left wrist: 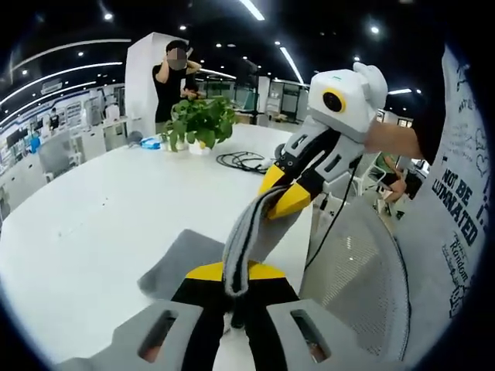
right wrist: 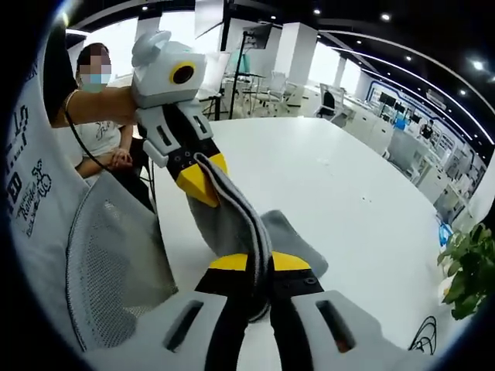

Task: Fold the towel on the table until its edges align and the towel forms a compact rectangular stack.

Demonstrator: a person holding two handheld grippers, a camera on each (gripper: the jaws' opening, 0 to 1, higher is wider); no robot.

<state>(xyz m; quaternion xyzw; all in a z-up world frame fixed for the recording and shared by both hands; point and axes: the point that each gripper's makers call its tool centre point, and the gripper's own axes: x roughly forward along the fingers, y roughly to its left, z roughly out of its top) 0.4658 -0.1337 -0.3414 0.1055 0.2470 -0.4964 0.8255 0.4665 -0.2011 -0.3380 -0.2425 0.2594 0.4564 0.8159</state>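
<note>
A grey towel is stretched taut between both grippers, lifted above the white table, with its lower part still draped on the tabletop. My left gripper is shut on one end of the towel. In the left gripper view my right gripper comes in from the right, its yellow tips shut on the other end. In the right gripper view my right gripper pinches the towel, and my left gripper holds its far end.
A potted plant and a coil of black cable sit at the table's far side. A mesh chair back stands close to the table's edge. A person stands behind the plant; another sits by the chair.
</note>
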